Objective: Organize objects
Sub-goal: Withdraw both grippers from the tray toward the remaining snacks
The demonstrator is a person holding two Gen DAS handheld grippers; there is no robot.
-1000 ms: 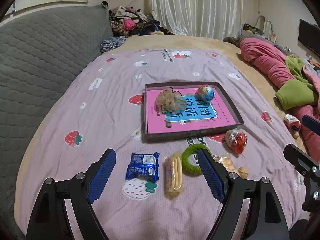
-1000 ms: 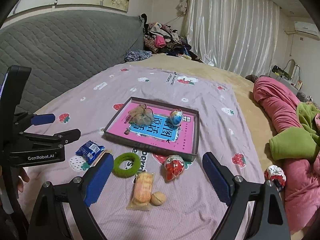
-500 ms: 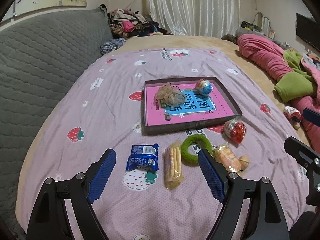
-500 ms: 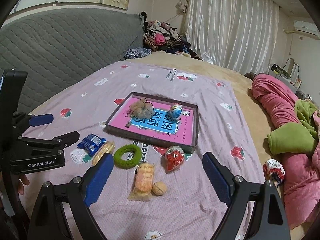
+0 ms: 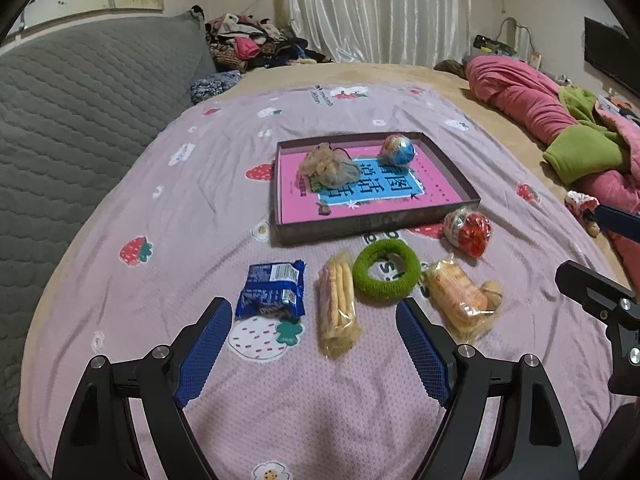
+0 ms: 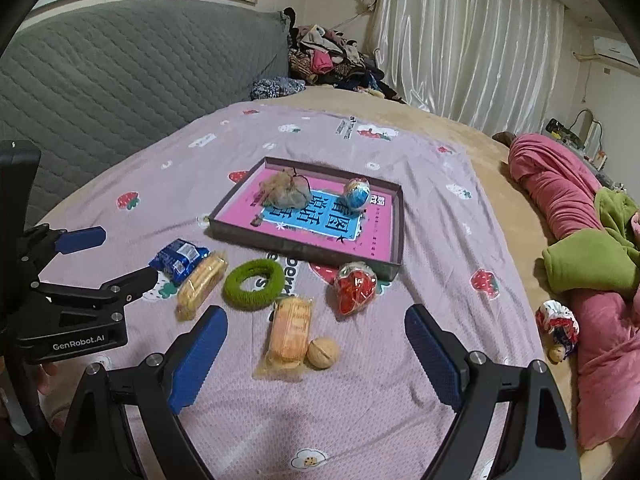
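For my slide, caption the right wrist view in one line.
Open right tool above wrapped orange biscuit pack and walnut, shallow pink-lined box behind.

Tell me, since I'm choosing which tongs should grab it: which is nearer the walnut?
Right. The walnut lies just ahead between the open right tongs; the left tongs hover left of it, over the long biscuit pack.

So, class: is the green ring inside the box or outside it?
Outside. The green ring lies flat on the bedspread in front of the box, beside the snack packets.
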